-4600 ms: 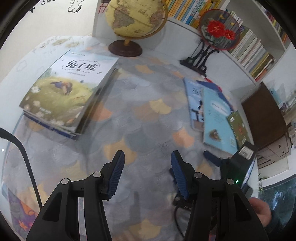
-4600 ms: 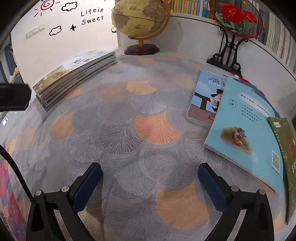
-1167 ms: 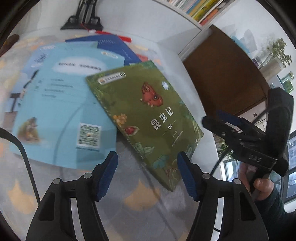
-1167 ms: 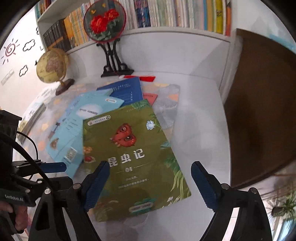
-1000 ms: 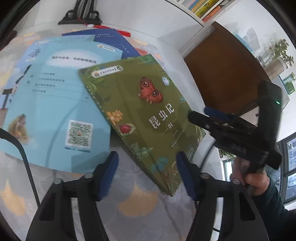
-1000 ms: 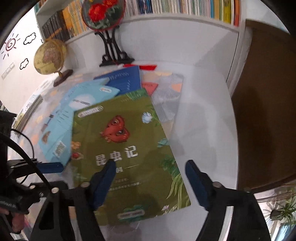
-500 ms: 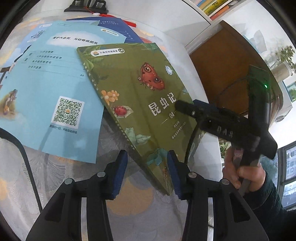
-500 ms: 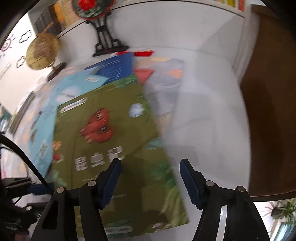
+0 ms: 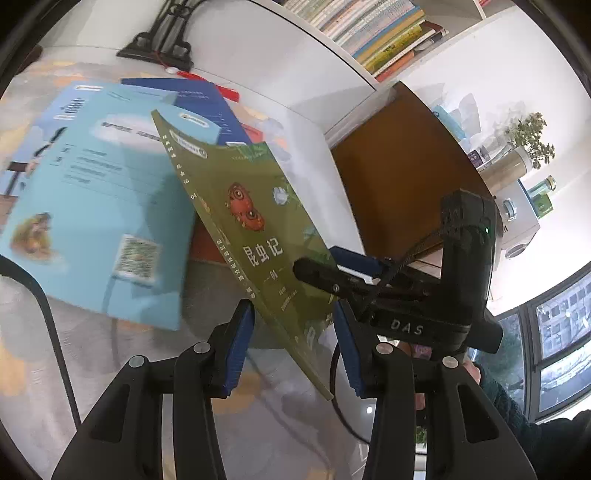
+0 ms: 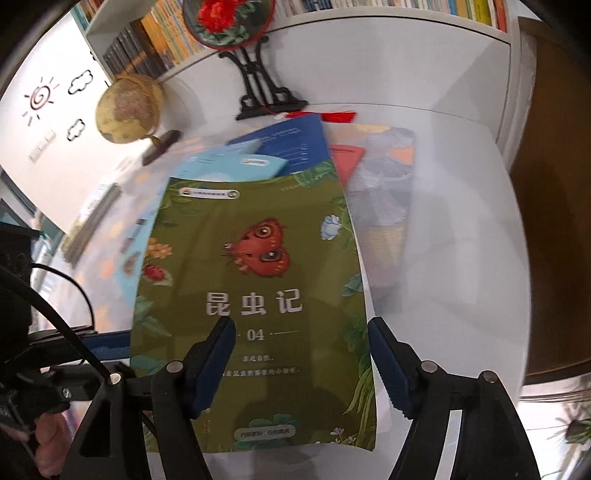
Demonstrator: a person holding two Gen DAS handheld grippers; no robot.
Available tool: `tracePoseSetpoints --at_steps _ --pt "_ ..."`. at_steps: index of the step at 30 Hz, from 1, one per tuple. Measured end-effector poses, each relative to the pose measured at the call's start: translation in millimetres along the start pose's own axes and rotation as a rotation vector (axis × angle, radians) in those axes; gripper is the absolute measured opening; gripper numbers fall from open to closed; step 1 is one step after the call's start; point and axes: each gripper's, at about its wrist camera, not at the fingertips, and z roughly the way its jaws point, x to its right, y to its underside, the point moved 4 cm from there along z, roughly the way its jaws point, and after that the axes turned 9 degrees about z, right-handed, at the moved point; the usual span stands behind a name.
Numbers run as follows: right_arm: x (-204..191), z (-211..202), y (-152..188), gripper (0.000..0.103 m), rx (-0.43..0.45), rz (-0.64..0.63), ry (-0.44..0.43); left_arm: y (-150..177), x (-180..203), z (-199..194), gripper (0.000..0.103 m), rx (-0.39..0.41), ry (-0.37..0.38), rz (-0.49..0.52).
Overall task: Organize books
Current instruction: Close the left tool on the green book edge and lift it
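Note:
The green book [image 9: 251,206] with a red butterfly on its cover is tilted up off the light-blue book [image 9: 92,192]. Its near corner runs slantwise between the pads of my left gripper [image 9: 291,310], which is shut on it. In the right wrist view the green book [image 10: 255,258] fills the middle. My right gripper [image 10: 299,325] hangs over the book's lower half, one finger above the cover and the other at its right edge. Its jaws are opening and the pads do not press on the book. The left wrist view shows the right gripper [image 9: 317,260] at the book's far edge.
A dark blue book [image 10: 291,144] and a red one [image 10: 345,158] lie behind on the white table [image 10: 461,221]. A fan stand [image 10: 258,92], a globe [image 10: 125,107] and full bookshelves [image 9: 369,29] line the back. A brown cabinet [image 9: 406,166] borders the table's right edge.
The left jaws narrowed around the green book's near corner, and the book's spine side then rose off the light-blue book. The right fingers have spread wider.

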Motion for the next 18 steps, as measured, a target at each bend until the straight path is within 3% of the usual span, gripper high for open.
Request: tracePoseSetpoints --at_steps 5,8,10,12,18 --pt "-27 13 13 0.074 -0.023 0.037 -0.024 3 -34 -29 0.041 0.035 -0.071 -0.045" --pt "-54 16 22 0.074 -0.03 0.066 -0.1 8 -57 -45 0.041 0.045 -0.12 -0.08" --pt "-71 18 29 0.077 -0.04 0.041 -0.115 13 -72 -55 0.041 0.046 -0.182 -0.086" --pt "-88 25 38 0.078 -0.061 -0.001 -0.114 21 -88 -63 0.041 0.048 -0.198 -0.121" --pt "-86 31 44 0.078 -0.096 0.013 -0.107 36 -110 -65 0.041 0.04 -0.231 -0.166"
